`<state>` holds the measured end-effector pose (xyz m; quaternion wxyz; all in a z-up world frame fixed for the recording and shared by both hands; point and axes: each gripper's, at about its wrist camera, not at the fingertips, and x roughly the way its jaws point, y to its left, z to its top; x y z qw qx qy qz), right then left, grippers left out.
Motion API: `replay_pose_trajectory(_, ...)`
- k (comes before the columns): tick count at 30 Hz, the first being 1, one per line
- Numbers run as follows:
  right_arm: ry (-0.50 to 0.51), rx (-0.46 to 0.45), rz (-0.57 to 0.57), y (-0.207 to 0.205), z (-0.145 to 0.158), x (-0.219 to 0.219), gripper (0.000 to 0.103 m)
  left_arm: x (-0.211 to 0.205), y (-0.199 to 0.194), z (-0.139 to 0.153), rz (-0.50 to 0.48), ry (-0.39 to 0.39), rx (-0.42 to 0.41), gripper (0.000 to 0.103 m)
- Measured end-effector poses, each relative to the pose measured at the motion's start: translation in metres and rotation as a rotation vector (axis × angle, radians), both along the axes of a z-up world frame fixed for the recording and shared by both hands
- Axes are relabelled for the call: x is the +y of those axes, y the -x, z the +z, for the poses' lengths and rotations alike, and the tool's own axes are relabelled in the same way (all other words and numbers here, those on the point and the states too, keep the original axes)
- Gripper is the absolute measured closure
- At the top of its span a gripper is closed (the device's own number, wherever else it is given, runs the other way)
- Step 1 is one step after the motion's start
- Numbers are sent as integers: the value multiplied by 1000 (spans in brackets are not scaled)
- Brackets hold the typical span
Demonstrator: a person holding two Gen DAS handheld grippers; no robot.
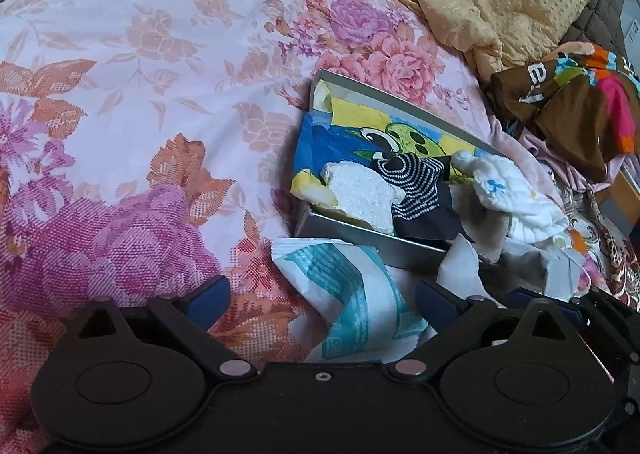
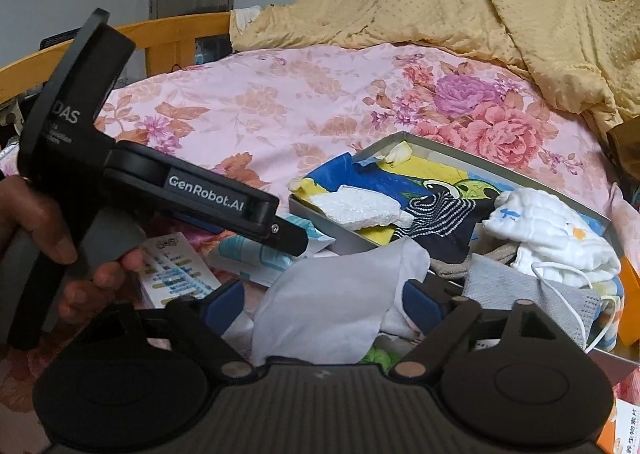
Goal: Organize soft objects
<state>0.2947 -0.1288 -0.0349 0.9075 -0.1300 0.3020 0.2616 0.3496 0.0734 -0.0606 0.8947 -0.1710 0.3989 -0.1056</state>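
White crumpled tissue sheet (image 2: 324, 302) sits between my right gripper (image 2: 324, 300) fingers, which are spread and not pinching.
Shallow grey cardboard box (image 2: 520, 169) lies just beyond it, long axis running away to the right. My left gripper (image 1: 324, 296) is spread over a teal-printed white plastic wrapper (image 1: 352, 294) near the box's front edge; the floral quilt (image 1: 140, 73) left of the box is open.

left gripper (image 1: 322, 300): we hold its jaws spread wide | right gripper (image 2: 324, 304): jaws apart too (cloth lies between, grip unclear) | left hand (image 2: 48, 242): our fingers wrap the left gripper's handle
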Motion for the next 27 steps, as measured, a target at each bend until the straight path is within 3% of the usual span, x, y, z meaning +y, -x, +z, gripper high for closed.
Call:
replay_pose_trajectory(11, 80, -31, -13, 2, -5, 6, 45, -3, -1, -2, -20, 3, 16, 30)
replay_pose_trajectory(17, 133, -65, -31, 4, -6, 8, 62, -4, 0, -3, -31, 12, 34, 54)
replay_pose_trajectory(27, 168, -106, -21, 9, -4, 9, 79, -6, 3, -1, -25, 24, 35, 61)
